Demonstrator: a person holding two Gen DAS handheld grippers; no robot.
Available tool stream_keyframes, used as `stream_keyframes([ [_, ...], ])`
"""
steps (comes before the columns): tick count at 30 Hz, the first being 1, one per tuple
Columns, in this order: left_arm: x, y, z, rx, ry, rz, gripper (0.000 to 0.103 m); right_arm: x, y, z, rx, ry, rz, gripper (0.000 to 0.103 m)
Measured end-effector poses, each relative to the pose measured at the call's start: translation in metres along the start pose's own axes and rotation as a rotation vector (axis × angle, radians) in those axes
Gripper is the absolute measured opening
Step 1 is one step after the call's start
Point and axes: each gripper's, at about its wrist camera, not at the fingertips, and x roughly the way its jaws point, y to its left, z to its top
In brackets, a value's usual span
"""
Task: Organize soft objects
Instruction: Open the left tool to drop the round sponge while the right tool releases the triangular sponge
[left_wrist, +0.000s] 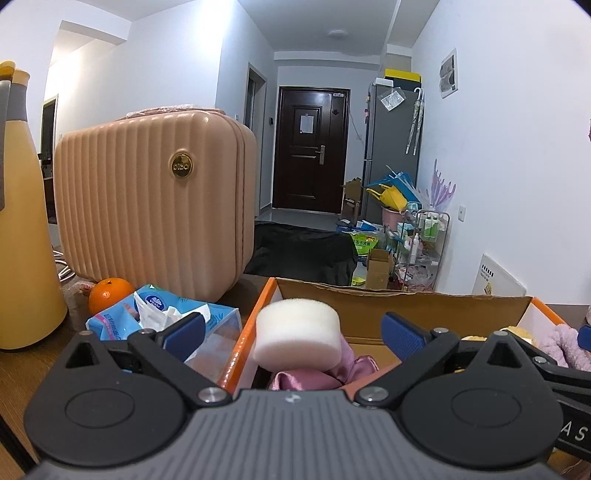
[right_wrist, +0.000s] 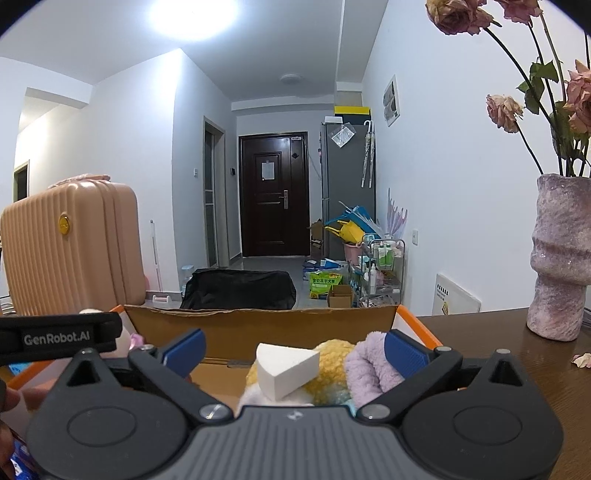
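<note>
Landmark: cardboard box (left_wrist: 402, 301) with orange rim. Left of it: yellow bottle (left_wrist: 22, 236), pink suitcase (left_wrist: 155, 199), orange (left_wrist: 109, 293), tissue pack (left_wrist: 166, 314). Left gripper (left_wrist: 293, 334) jaws wide, nothing gripped; round white sponge (left_wrist: 297, 334) sits between them, inside the box on pink satin cloth (left_wrist: 314, 374). Right gripper (right_wrist: 293, 354) also wide, empty; wedge sponge (right_wrist: 286, 367) inside the box on yellow plush (right_wrist: 332, 373), lilac fleece (right_wrist: 369, 365) beside. Right of box: vase (right_wrist: 559, 254).
</note>
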Motion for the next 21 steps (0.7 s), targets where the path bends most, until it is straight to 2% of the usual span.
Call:
stream_keyframes([
  [10, -0.003, 0.003, 0.002, -0.026, -0.012, 0.01, 0.103, -0.002, -0.001, 0.001, 0.003, -0.007, -0.008, 0.103],
  [15, -0.012, 0.009, 0.005, -0.063, -0.028, 0.008, 0.103, -0.011, -0.004, 0.001, 0.005, -0.024, -0.019, 0.103],
  [21, -0.029, 0.011, 0.004, -0.051, -0.064, 0.013, 0.103, -0.028, -0.006, 0.0, -0.007, -0.047, -0.029, 0.103],
])
